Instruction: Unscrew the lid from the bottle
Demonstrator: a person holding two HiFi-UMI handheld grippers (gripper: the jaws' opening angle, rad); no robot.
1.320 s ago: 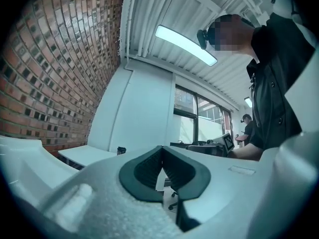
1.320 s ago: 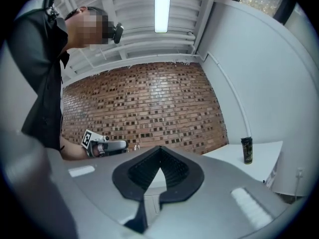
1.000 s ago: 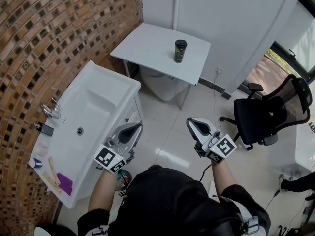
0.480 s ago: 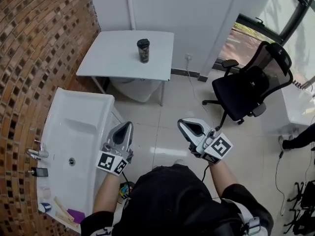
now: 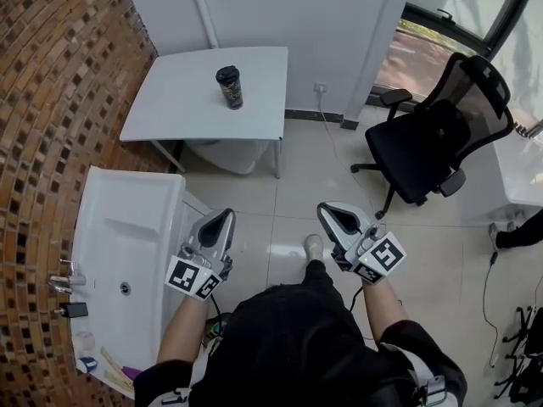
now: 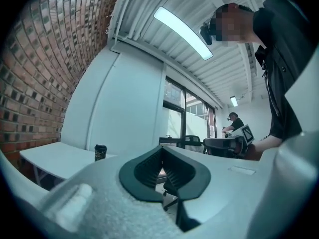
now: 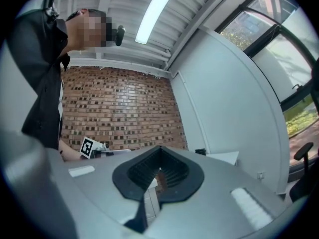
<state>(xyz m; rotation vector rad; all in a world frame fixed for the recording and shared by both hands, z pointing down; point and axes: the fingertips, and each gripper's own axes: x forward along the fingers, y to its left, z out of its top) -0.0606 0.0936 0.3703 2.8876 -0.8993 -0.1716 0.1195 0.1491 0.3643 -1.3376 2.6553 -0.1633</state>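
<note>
Pale floor tiling [image 5: 288, 185] is spreading beneath the person, who is standing at the bottom of the head view and holding both tools out roughly level. Lower left of centre, the left gripper [image 5: 226, 216] is showing its jaws pressed tip to tip with nothing between them. Lower right of centre, the right gripper [image 5: 328, 212] is likewise closed and empty. A white sink [image 5: 106, 219] is sitting near the left gripper, along the brick wall [image 5: 51, 83] at the left edge. Farther up, well apart from both grippers, the dark bottle [image 5: 230, 91] is standing upright on the white table [image 5: 170, 113] in the upper left, its black lid [image 5: 226, 73] on top. A black office chair [image 5: 433, 147] is standing at the upper right.
</note>
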